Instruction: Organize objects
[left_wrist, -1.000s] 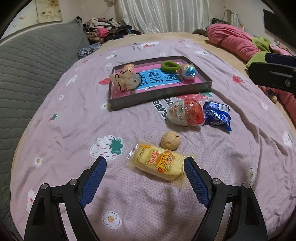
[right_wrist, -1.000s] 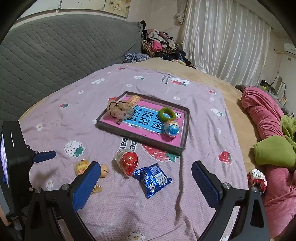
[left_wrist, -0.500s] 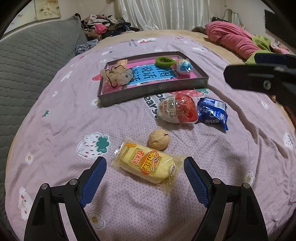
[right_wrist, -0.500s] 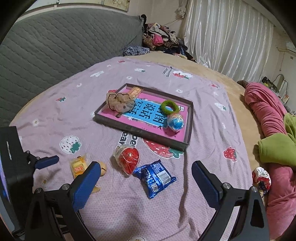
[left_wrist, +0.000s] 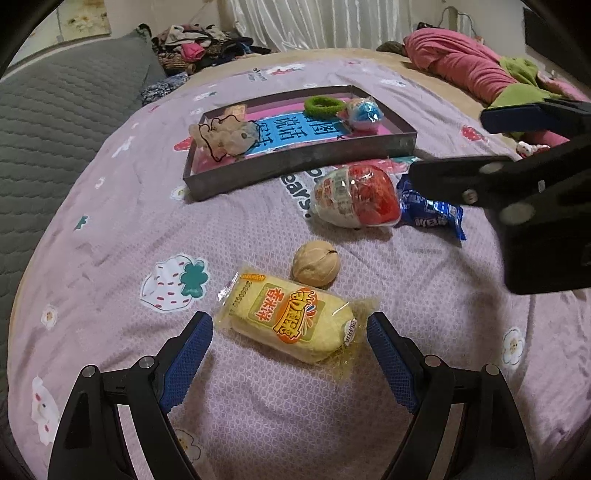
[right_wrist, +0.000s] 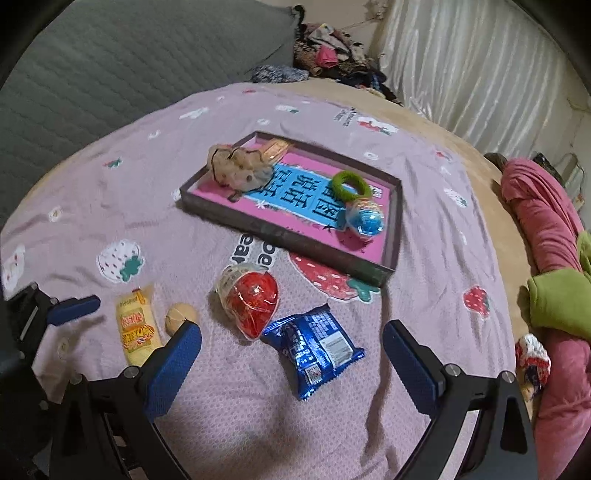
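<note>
**Both tongs wide over four loose items below the tray**

A lilac bedsheet (left_wrist: 110, 229) printed with strawberries and flowers covers the bed, with a grey quilted headboard (right_wrist: 92, 66) along one side, pale curtains (right_wrist: 480, 66) behind and a pink rolled blanket (right_wrist: 546, 221) at the far edge. The landmark is one shallow dark tray (left_wrist: 295, 166) with a pink and blue lining, lying flat mid-sheet. Bare sheet runs wide on the headboard side of the tray and in front of it, nearer the cameras; the blanket side is tighter.

Inside the tray lie four things: one beige scrunchie (left_wrist: 221, 136) at the headboard end, a small orange packet (right_wrist: 275, 149) tucked behind it (what it holds is hard to tell), one green hair ring (left_wrist: 324, 106) and one blue wrapped ball (left_wrist: 364, 114) at the other end.

In front of the tray lie four loose things, none touching its wall: one red-and-white wrapped egg (left_wrist: 356, 201) nearest it, one blue snack packet (right_wrist: 314, 345) just beside the egg, one walnut (left_wrist: 316, 264) farther out, and one yellow cake packet (left_wrist: 291, 321) farthest.

The left gripper (left_wrist: 290, 332) stands wide with the yellow cake packet between its blue pads, neither pad pressing it. The right gripper (right_wrist: 291, 345) is likewise wide, astride the blue snack packet without touching it.
</note>
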